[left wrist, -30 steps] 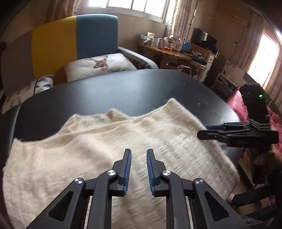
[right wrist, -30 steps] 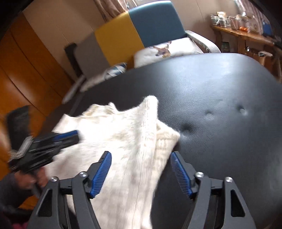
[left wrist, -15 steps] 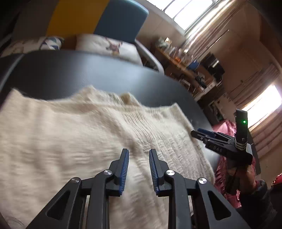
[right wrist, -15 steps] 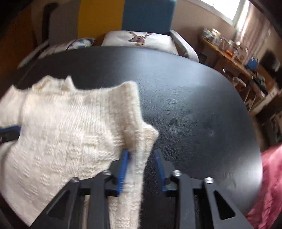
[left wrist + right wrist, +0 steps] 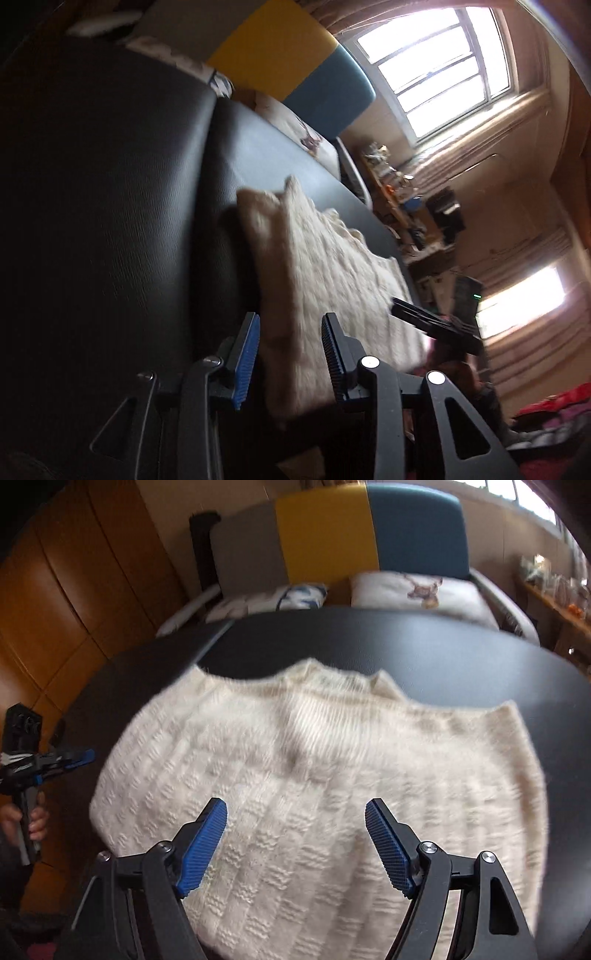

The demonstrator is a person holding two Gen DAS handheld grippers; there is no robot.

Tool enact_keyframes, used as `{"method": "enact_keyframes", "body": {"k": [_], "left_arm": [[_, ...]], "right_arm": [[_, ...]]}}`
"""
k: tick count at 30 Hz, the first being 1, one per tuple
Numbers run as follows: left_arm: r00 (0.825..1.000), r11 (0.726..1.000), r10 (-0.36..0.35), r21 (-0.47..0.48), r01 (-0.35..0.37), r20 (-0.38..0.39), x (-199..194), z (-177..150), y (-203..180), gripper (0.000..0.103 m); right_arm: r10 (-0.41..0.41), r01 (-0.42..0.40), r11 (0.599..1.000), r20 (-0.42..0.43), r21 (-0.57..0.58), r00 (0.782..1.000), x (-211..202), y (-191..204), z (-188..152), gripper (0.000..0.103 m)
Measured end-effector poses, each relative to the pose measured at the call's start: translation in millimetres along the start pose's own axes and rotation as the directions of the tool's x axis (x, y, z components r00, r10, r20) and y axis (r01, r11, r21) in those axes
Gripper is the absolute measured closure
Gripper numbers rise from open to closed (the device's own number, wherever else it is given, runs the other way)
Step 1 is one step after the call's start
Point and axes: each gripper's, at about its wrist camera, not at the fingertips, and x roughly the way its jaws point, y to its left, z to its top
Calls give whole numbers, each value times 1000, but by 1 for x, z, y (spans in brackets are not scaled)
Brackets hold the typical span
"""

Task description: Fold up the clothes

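While a cream sweater (image 5: 306,786) is lying on the black worktop (image 5: 461,664), I am opening my left claw (image 5: 288,354) and right claw (image 5: 295,845), gripping nothing.

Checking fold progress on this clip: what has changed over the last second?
The right gripper, closed around the cream knitted sweater's folded right edge half a second ago, has let go; its jaws are opening above the flat knit. The left gripper swung to the sweater's left edge, rolled, jaws opening astride it. The sweater stays on the black padded table.
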Motion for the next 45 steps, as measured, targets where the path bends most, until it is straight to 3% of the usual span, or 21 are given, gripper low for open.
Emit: {"method": "enact_keyframes", "body": {"k": [6, 12, 14, 15, 17, 19, 21, 25, 29, 32, 37, 40, 43, 45], "left_arm": [[986, 986, -159, -64, 156, -53, 25, -9, 15, 65], [968, 978, -202, -74, 193, -151, 47, -16, 14, 67], [968, 986, -168, -31, 165, -184, 53, -21, 5, 92], [972, 990, -143, -23, 141, -185, 53, -23, 1, 97], [978, 993, -115, -1, 116, -173, 48, -26, -5, 98], [981, 999, -37, -5, 36, -192, 47, -31, 3, 98], [982, 998, -52, -45, 45, -184, 46, -35, 13, 98], [987, 1000, -18, -9, 16, -162, 41, -31, -3, 92], [998, 998, -48, -39, 47, -28, 19, -5, -2, 75], [998, 995, -61, -83, 63, 28, 19, 23, 1, 55], [997, 991, -36, -127, 28, -64, 55, 56, 8, 44], [991, 989, -5, -144, -14, -134, 73, 64, 15, 44], [989, 986, -23, -169, -2, -145, 87, 66, 16, 43], [988, 989, 17, -143, -39, -155, 94, 70, 15, 43]], "right_arm": [[-5, 5, 1000, -20, 19, 1000, 14, -7, -5, 22], [-18, 18, 1000, -22, -6, 1000, 19, -1, -6, 13], [-20, 20, 1000, -26, -13, 999, 21, 1, -4, 9], [-22, 22, 1000, -28, -16, 999, 22, 2, -4, 7], [-26, 25, 999, -31, -25, 999, 24, 3, -3, 6], [-27, 26, 999, -30, -33, 999, 25, 2, -5, 6], [-25, 24, 999, -24, -39, 999, 26, 2, -7, 5], [-40, 39, 998, -27, -49, 999, 30, 5, -6, 1], [-38, 37, 998, -12, -48, 999, 31, 6, -8, 0], [-30, 30, 998, 3, -48, 1000, 30, 6, -9, 0], [-8, 8, 999, 15, -45, 1000, 28, 4, -12, 0], [10, -9, 999, 25, -43, 1000, 26, 1, -13, 0], [20, -18, 999, 36, -45, 999, 25, -1, -14, 0], [23, -21, 999, 42, -45, 999, 25, -1, -14, 0]]}}
